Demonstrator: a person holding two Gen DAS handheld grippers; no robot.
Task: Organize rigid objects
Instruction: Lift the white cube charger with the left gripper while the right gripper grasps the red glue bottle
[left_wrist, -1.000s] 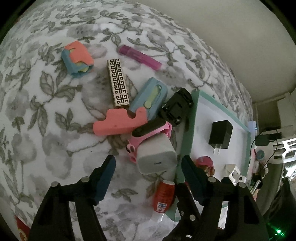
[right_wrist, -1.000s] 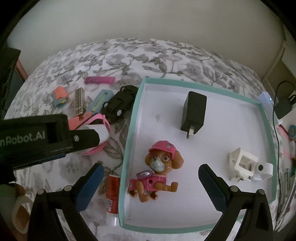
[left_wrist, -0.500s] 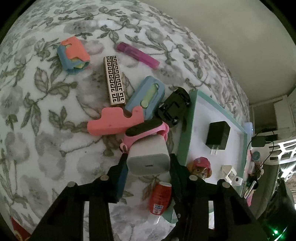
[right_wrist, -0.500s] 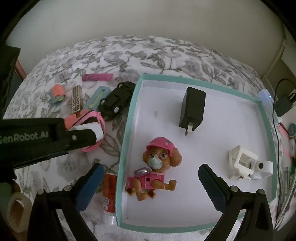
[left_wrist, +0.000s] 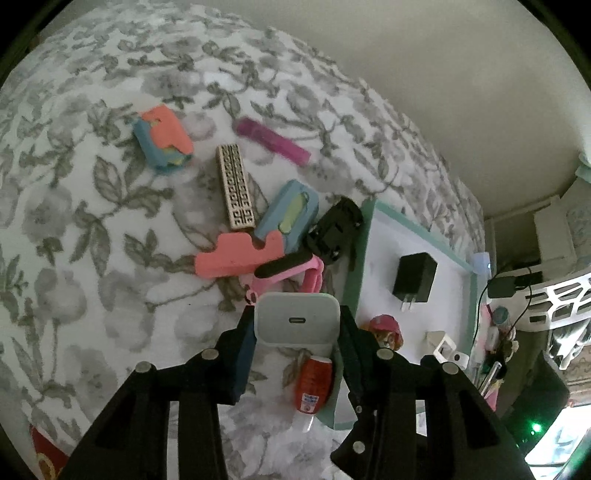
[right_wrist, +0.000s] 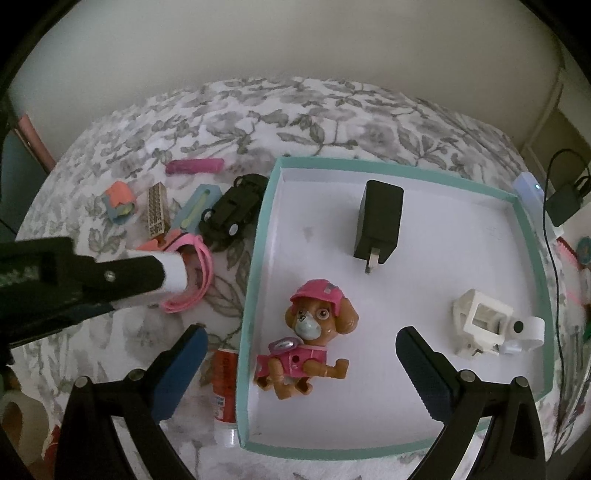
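A bedspread (right_wrist: 332, 110) printed with grey leaves and flowers on white covers the broad surface that fills both views. Behind it, at the far side, rises a plain pale wall (right_wrist: 295, 40), unlit and dull. To the far right a white skirting (left_wrist: 517, 212) runs along the foot of the wall, beside white furniture (left_wrist: 554, 236). At the near right edge of the left view a small green light (left_wrist: 534, 428) glows among dark clutter. The room is dim overall.

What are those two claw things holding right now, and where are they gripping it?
The left gripper clamps the white charger by its two opposite sides, port end facing the camera. The right gripper is open and holds nothing.
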